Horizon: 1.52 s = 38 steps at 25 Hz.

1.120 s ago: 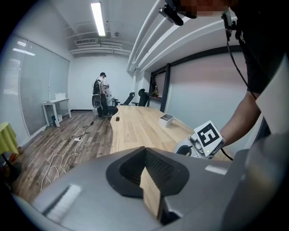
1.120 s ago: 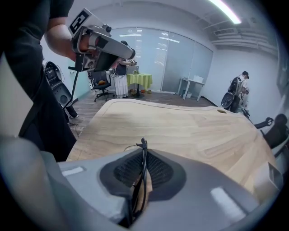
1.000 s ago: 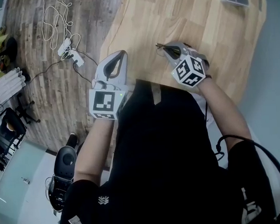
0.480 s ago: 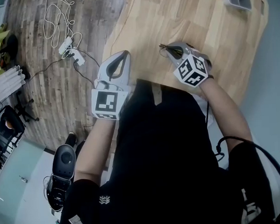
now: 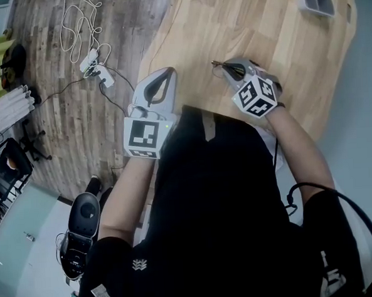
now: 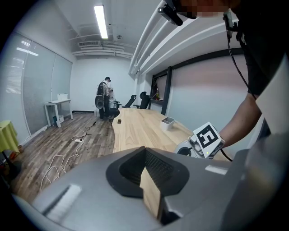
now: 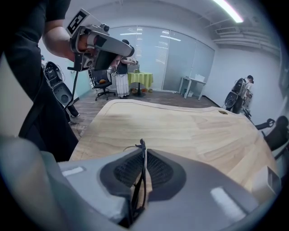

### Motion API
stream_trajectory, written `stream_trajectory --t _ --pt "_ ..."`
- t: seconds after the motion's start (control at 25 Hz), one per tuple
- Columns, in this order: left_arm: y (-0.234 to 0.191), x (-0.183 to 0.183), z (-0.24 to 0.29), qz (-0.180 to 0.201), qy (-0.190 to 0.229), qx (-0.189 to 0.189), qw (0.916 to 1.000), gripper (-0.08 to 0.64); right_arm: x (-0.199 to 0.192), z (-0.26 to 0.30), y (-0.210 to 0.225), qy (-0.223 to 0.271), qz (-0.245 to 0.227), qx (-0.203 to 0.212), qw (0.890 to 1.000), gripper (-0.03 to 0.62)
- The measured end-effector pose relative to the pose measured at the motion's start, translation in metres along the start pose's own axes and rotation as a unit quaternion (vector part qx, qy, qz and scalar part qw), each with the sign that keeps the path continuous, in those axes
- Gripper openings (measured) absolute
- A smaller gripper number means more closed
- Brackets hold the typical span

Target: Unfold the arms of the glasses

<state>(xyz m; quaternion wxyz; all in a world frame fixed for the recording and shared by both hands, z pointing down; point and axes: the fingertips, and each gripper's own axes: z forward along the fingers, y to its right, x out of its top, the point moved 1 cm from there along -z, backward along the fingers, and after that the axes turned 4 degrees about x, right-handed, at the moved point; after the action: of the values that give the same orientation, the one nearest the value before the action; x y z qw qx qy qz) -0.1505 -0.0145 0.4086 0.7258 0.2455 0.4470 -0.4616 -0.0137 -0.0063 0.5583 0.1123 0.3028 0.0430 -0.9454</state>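
The right gripper (image 7: 142, 152) is clamping thin, dark-framed glasses (image 7: 137, 189), which are showing edge-on as slim lines above the wooden table (image 7: 189, 128). The left gripper (image 6: 145, 155) is holding its jaws together, empty.

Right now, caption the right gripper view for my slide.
Right gripper pinching thin dark glasses edge-on between its pads, over a pale wooden table.

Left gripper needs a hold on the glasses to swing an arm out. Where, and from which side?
Likely the thin dark end of the glasses that pokes past the tips of the right gripper, approached from the side of the left gripper. The frame sits edge-on in the clamp, so only that end looks free. The left jaws are shut: open first.
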Motion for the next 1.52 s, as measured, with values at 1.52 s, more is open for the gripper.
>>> stream_trajectory --t 1.52 --pt "0.168 -0.051 0.064 0.079 -0.071 -0.317 0.9426 0.244 0.002 -0.106 -0.024 0.222 0.027 -0.059 0.973 0.014"
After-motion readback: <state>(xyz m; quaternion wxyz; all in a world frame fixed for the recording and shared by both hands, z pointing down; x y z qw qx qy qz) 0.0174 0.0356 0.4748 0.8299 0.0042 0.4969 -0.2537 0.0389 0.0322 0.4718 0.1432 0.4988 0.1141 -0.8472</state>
